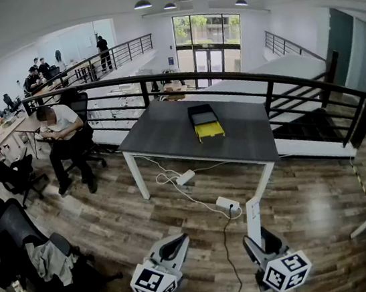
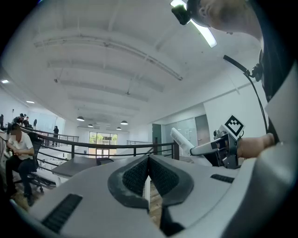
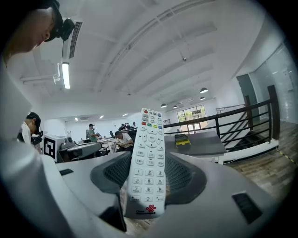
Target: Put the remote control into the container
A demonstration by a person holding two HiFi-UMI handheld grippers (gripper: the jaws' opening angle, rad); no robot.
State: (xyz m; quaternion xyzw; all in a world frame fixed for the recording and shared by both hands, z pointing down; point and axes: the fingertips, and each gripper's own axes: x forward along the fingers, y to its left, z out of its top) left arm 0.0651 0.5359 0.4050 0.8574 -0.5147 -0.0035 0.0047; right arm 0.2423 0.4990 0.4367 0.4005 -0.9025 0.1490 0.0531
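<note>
Remote control [image 3: 147, 162] sits clamped in right gripper [image 3: 149, 173]; left gripper [image 2: 149, 174] has jaws together.

Left hand-held gripper [image 2: 148, 168] jaws together, nothing between; dark table [image 2: 77, 166] beyond.

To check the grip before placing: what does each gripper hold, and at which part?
Right gripper: the white remote control, its lower keypad half clamped between the fingers. Left gripper: nothing, fingers together.
</note>
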